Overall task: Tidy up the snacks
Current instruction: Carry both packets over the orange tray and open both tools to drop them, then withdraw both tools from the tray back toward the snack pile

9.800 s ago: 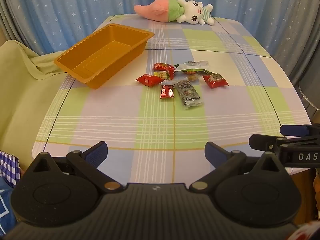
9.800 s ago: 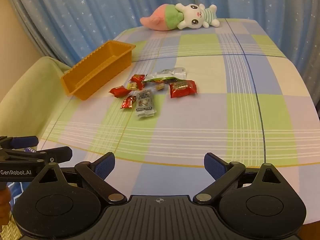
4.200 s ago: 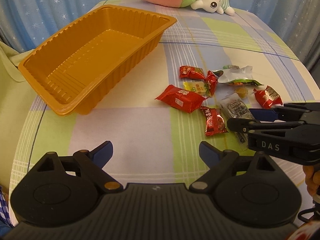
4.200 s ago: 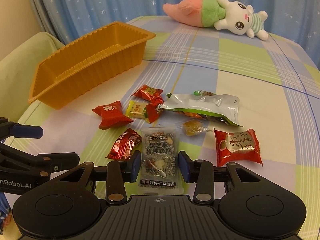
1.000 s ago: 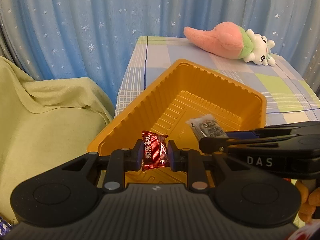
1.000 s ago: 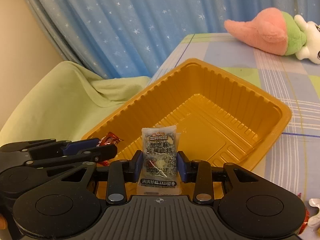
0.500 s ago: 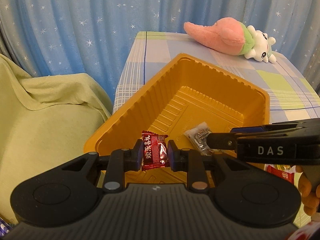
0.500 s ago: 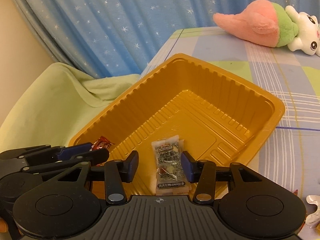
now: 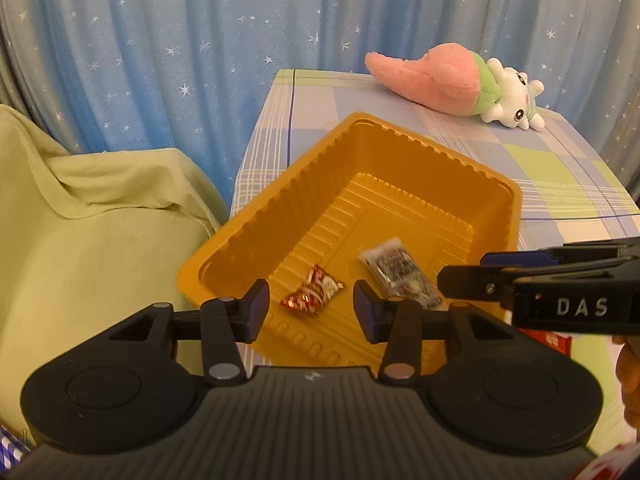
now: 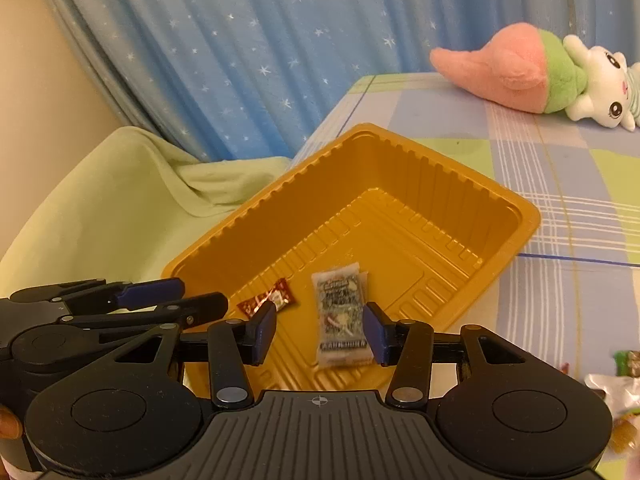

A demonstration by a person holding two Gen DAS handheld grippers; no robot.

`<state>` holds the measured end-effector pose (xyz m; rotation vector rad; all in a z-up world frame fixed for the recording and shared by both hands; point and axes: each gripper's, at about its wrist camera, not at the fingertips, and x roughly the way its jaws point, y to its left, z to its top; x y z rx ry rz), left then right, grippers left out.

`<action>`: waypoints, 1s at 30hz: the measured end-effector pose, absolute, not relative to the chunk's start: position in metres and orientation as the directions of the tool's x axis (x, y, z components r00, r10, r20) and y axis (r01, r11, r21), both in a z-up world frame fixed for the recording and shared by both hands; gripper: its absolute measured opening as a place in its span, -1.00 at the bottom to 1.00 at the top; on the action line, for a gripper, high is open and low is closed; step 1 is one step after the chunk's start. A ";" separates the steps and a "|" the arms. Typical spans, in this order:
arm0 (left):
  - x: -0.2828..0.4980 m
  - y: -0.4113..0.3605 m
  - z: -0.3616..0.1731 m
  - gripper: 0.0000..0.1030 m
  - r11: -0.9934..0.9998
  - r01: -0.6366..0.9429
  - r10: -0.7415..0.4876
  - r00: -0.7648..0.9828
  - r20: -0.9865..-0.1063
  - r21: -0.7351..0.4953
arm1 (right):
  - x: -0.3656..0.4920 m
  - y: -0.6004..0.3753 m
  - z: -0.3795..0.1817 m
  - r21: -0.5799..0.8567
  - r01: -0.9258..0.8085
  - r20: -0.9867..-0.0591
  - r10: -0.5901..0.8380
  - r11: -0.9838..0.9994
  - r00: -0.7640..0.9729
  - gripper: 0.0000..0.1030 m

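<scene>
An orange plastic tray (image 9: pixel 404 152) (image 10: pixel 404 148) stands at the table's near-left corner. A small red candy packet (image 9: pixel 313 290) (image 10: pixel 266 300) and a clear packet of dark snack (image 9: pixel 400 272) (image 10: pixel 341 312) lie on its floor. My left gripper (image 9: pixel 311 311) is open and empty just above the tray's near end, over the red packet. My right gripper (image 10: pixel 320 332) is open and empty above the clear packet; it also shows at the right of the left wrist view (image 9: pixel 520 276).
A pink and white plush toy (image 9: pixel 452 80) (image 10: pixel 532 76) lies at the table's far edge before a blue star curtain. A pale green cloth (image 9: pixel 88 224) covers a seat left of the table. More snack packets (image 10: pixel 624 380) lie at the right.
My left gripper has opened and the red candy packet has dropped into the tray. My right gripper has opened wider; the clear packet lies on the tray floor.
</scene>
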<state>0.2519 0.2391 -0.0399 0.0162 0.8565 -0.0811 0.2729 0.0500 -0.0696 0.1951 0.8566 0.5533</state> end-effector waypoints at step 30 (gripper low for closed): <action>0.132 0.147 -0.019 -0.17 0.995 0.064 -0.102 0.639 -0.762 -0.080 | 0.160 -0.065 -0.052 0.378 -0.404 -0.652 0.549 0.833 0.522 0.14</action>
